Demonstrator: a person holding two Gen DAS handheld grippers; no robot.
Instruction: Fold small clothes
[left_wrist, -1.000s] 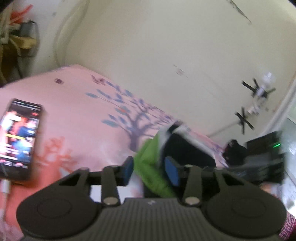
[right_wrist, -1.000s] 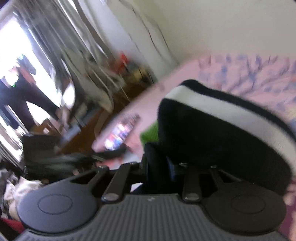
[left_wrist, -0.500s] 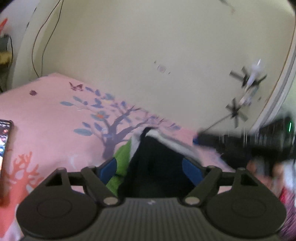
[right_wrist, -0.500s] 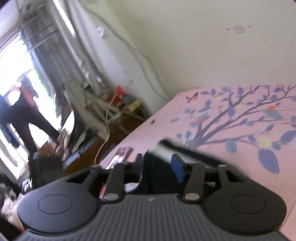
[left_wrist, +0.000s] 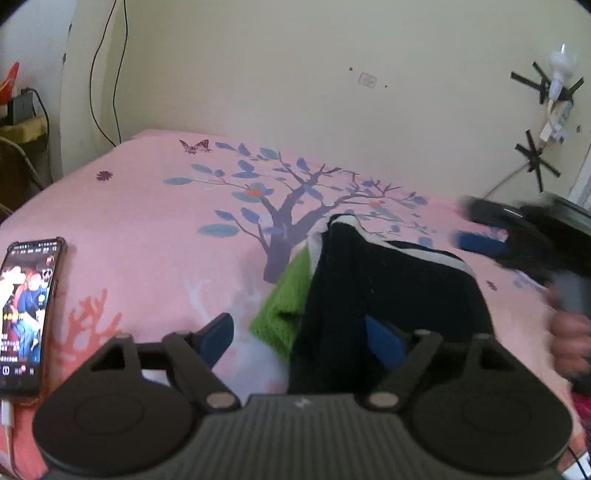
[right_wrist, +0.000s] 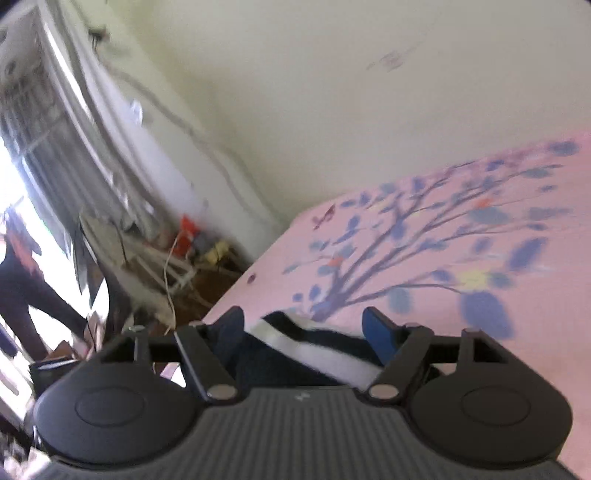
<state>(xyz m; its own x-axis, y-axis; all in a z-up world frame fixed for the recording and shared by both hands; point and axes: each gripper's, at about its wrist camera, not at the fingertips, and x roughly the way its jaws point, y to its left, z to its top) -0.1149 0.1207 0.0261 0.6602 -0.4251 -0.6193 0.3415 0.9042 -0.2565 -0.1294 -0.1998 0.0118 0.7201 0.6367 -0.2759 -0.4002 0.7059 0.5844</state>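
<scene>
Here both grippers have just been opening. The left gripper (left_wrist: 299, 339) stands spread around the black garment (left_wrist: 388, 291) on the bed (left_wrist: 155, 221); the right gripper (right_wrist: 303, 328) is spread likewise, the cloth loose between its fingers (right_wrist: 376, 332).

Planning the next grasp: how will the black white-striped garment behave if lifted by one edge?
The black garment looks soft and knitted, already draped in folds, so it would probably hang limp. It seems light. Lying partly over the green cloth, it may drag that along.

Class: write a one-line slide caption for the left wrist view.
Open left claw over a black garment on green cloth, phone alongside.
</scene>
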